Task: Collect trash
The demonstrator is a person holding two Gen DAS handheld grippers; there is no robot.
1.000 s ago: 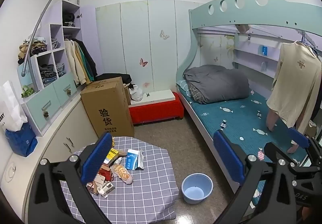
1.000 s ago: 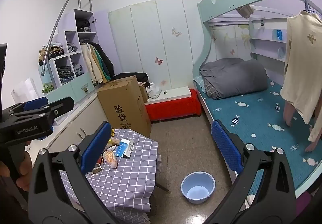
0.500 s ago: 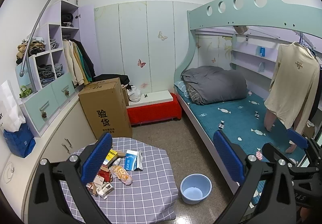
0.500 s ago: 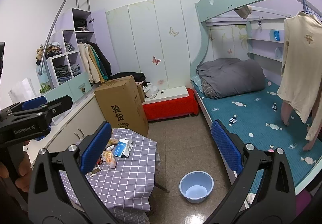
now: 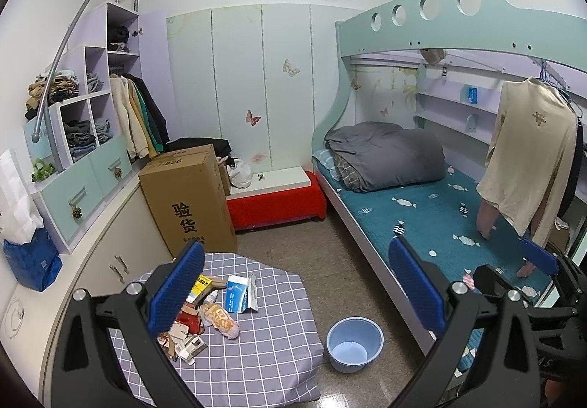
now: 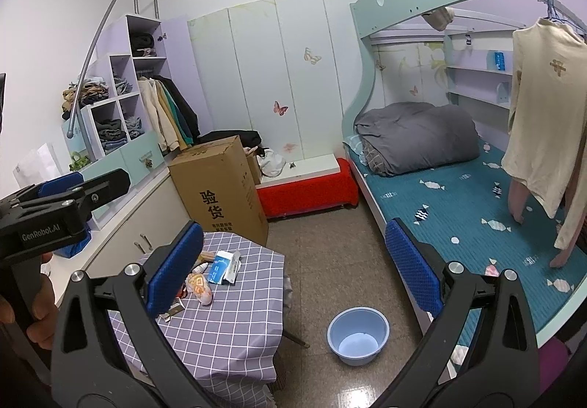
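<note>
A: What do the tongs look like?

B: Both stand wide apart with nothing between the blue pads. The left gripper (image 5: 295, 285) hangs over the near edge of the checked table (image 5: 256, 353); the right gripper (image 6: 293, 261) sits a little further right, above the floor between the table and the bed (image 6: 458, 210). In the right wrist view the left tool's body shows at the left edge, printed "GenRobot.AI", with a hand (image 6: 22, 312) around its handle.

A: And the trash?

B: Piled on the left half of the table. Nearest, a heap of small crumpled cartons (image 5: 183, 338), print too small to read. Just beyond, a peach-coloured snack wrapper (image 5: 220, 320) lies with its long axis running from the far left to the near right. Behind it is a blue and white carton (image 5: 236, 294), torn open, its long axis pointing away towards the wall. A yellow box (image 5: 201, 285) peeks out beside the left pad, with writing ending in "片".

A: Where could it go?

B: A light blue basin (image 5: 354, 344) stands upright on the floor, just right of the table.

A: Further back?

B: A tall cardboard box (image 5: 190, 202) printed "验货" down its front and "826" near its top edge. Beside it, a red bench (image 5: 279, 206) stands against the butterfly-patterned wall.
</note>
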